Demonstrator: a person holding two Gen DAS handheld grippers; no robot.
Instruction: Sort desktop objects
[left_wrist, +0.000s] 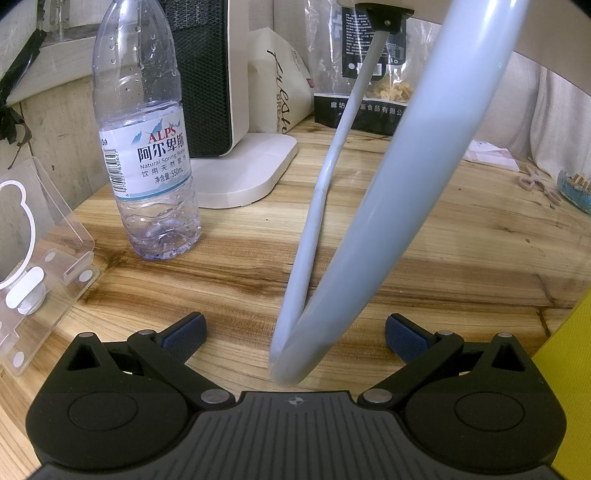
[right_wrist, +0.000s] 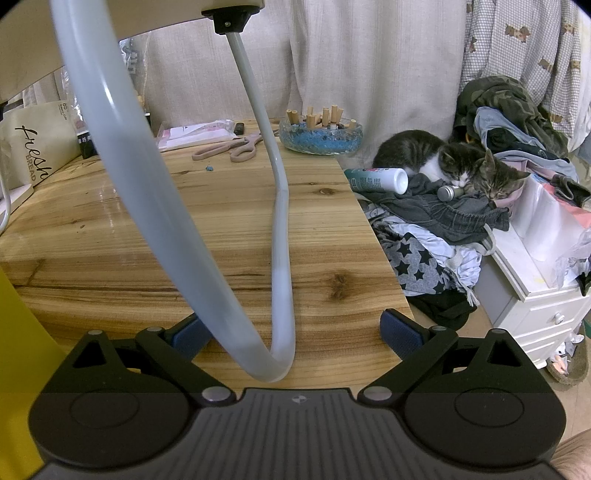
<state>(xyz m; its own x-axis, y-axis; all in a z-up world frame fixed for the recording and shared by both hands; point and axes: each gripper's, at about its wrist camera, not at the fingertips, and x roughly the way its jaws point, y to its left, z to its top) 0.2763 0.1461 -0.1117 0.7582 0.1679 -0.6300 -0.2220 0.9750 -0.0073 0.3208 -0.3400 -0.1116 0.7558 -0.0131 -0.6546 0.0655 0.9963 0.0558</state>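
a looping white tube (left_wrist: 373, 206) hangs just ahead of both tools, blocking the wooden table (left_wrist: 443, 258); left gripper (left_wrist: 295, 334) and right gripper (right_wrist: 291, 332) spread apart, empty; one water bottle (left_wrist: 147, 147) ahead-left of the left; one pair of scissors (right_wrist: 231, 147) and one ashtray (right_wrist: 319, 138) far ahead of the right; two cats (right_wrist: 461, 166) to its right.

A lived-in home room, seen from a wooden desk

At the right of the right wrist view, two cats (right_wrist: 461, 166) are seen asleep on piled laundry (right_wrist: 436, 236) beside a white drawer unit (right_wrist: 535, 314), with curtains (right_wrist: 369, 74) hung behind. A heater (left_wrist: 207, 74), a bread bag (left_wrist: 280, 85) and a water bottle (left_wrist: 147, 147) are found at the upper left of the left wrist view.
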